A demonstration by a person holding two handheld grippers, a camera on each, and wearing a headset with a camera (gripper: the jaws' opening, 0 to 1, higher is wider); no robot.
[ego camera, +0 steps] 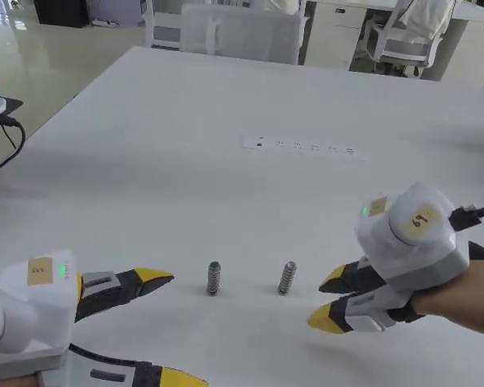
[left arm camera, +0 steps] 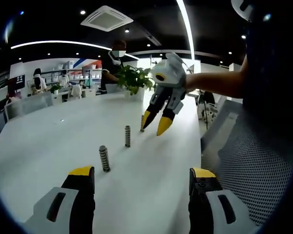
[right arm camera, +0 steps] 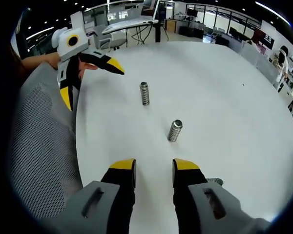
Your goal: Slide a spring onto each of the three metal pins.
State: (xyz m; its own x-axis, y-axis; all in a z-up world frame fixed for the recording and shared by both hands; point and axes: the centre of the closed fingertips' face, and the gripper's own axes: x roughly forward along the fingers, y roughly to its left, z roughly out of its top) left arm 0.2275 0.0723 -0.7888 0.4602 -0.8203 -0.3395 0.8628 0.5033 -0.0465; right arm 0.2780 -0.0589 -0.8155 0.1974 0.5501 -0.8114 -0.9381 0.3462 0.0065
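Right gripper (right arm camera: 154, 168): yellow-tipped jaws set a little apart, nothing between them.
Near spring (right arm camera: 175, 130): standing on the white table (right arm camera: 224, 97), leaning slightly, just ahead of the jaws.
Far spring (right arm camera: 144, 93): upright, farther along the table.
Left gripper (right arm camera: 90, 82): upper left, jaws spread wide, near the far spring.
Small metal piece (right arm camera: 215, 181): beside the right-hand jaw, partly hidden, too unclear to identify.
Mesh chair (right arm camera: 44, 146): at the table's left edge.
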